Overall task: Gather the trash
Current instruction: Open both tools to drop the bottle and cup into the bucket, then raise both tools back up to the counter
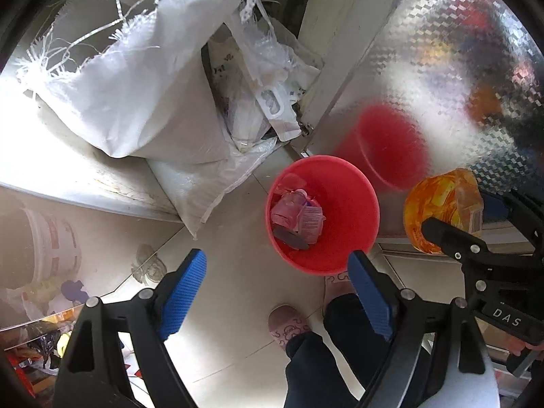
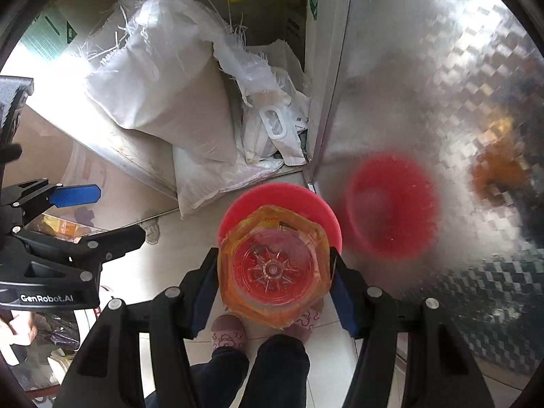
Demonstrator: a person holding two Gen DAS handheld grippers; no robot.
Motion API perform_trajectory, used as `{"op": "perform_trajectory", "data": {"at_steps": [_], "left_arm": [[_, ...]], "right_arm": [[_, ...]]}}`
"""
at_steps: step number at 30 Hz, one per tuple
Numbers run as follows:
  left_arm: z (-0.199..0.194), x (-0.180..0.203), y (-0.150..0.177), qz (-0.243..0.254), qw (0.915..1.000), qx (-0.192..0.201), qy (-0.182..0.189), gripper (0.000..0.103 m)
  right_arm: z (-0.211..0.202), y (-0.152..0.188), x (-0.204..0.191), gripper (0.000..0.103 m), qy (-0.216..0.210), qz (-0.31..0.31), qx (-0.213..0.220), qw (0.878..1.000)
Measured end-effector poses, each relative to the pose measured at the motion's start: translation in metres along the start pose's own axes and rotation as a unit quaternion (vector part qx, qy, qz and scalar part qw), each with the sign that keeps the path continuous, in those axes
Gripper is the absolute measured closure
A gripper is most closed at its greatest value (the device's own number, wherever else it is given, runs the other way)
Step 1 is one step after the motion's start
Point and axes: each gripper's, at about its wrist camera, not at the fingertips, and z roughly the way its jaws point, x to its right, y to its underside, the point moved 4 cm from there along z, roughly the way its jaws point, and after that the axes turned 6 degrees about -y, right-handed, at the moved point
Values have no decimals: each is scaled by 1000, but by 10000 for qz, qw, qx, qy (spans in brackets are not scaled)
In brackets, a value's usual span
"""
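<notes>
Holding an empty orange-labelled bottle in my right tool, pads clamped on both its sides, hanging straight above the red bin on the floor; not dropped yet. Bin already has a crumpled bottle and wrappers at the bottom. Left tool gapes wide, nothing in it. Left, I'd say: release this one; can't tell what else remains.

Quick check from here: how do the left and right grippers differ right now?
The left gripper is open with nothing between its blue pads; the right gripper is shut on an orange-labelled plastic bottle. In its own view the right gripper's bottle sits directly over the red bin, while the left gripper frames the floor beside the bin. Both point steeply down near the bin.
</notes>
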Motion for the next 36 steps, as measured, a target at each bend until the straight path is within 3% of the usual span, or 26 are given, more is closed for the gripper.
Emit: {"op": "perform_trajectory", "data": {"at_steps": [7,11,17,21,31,36], "left_arm": [[-8,-3,3,-39,10000,11,-23,19],[-19,-6,3,-3,9999,58,-87,19],[-57,-11,2,-88,9998,154,-111,19],[-104,-14,3,-189,9988,406,-190,19],[-225,-16,-3,-447,9967,669,-141,19],[-290,-13,-18,-334,9939,1029,-206,18]], "right_arm": [[-1,1,0,44,23,29,30,10000],[-6,-1,-2,23,86,5,79,9999],[-30,-6,-10,19,130,-49,153,9998],[-70,-12,-21,13,214,-116,377,9990],[-182,-29,-52,12,464,44,687,9965],[-243,-45,-59,11,569,114,1023,9931]]}}
